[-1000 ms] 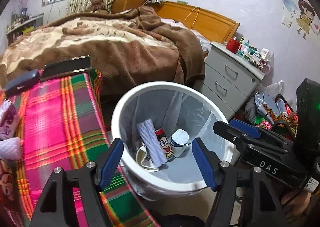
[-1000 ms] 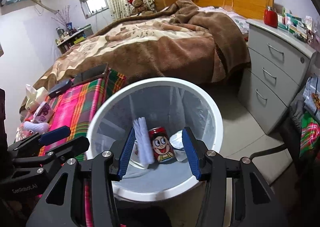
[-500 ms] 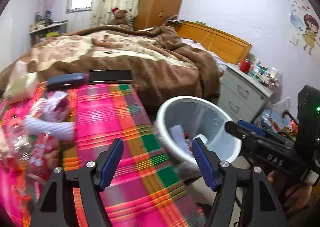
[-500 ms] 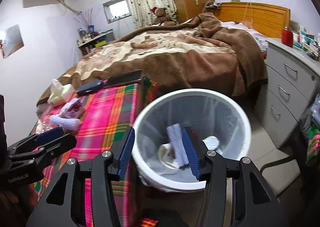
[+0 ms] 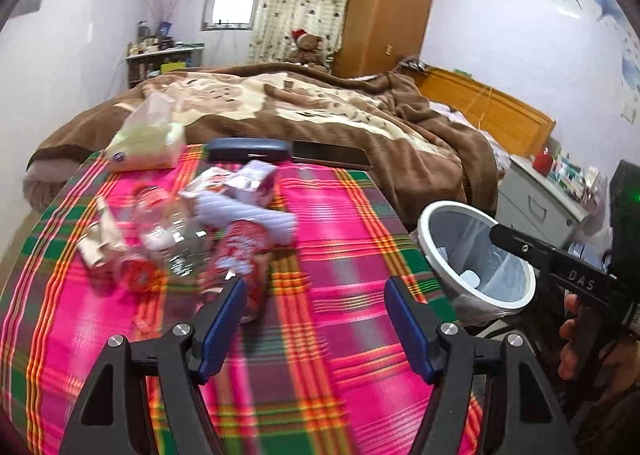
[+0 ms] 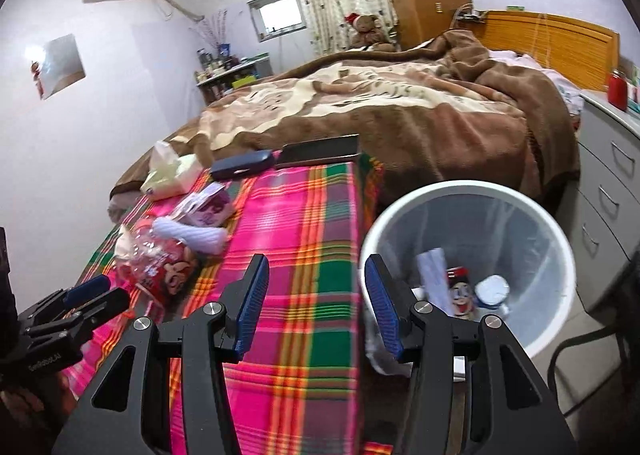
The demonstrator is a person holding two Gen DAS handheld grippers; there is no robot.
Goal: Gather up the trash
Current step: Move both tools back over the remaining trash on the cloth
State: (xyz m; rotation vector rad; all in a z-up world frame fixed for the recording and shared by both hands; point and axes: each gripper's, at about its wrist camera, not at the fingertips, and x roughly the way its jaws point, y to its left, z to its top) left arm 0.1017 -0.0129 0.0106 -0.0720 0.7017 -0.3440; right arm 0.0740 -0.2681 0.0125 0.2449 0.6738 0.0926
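With both hand-held grippers released, the left hand-held gripper (image 5: 314, 319) and the right hand-held gripper (image 6: 316, 301), I aim the left at the red wrapper (image 5: 240, 251) at centre-left of the frame, approaching low over the worktop (image 5: 340, 255).

White letters "DAS" stand on the right gripper (image 5: 516, 241) beside the trash bin (image 5: 432, 223); other print is unreadable.

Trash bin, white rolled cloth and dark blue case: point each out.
trash bin (image 6: 558, 245), right wrist view, on its white rim.
white rolled cloth (image 6: 188, 235), right wrist view, mid-body.
dark blue case (image 5: 248, 149), left wrist view, top face.
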